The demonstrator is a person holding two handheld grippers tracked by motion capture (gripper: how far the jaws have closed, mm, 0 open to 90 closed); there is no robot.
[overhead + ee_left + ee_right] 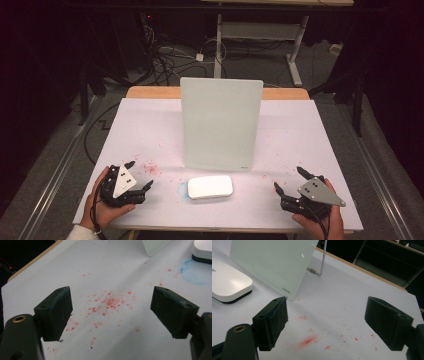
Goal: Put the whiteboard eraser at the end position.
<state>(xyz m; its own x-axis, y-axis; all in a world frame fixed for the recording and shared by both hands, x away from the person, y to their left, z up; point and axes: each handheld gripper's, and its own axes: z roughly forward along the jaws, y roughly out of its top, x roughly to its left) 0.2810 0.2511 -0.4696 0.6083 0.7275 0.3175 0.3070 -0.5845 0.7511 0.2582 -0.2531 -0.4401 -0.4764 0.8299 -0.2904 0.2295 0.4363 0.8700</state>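
— Where did things stand?

— Both tools were spread wide and empty: the left tool (pixel 141 175) near the front-left of the white surface (pixel 150 125), the right tool (pixel 288 181) at the front-right. The white eraser block (pixel 210 187) lay flat between them, just in front of the upright glass board (pixel 221 124).

— What could have gone wrong?

— I judged a hurried reach for the block might clip the board's lower edge and tip it, since a thin wire stand (pixel 322 262) was all that propped it. A shallow pinch could also slide the smooth block away.

— Did the views differ?

— The left gripper view showed a blue ring stain (pixel 196 272) beside the block and red specks (pixel 107 302); the right gripper view showed that stand behind the board.
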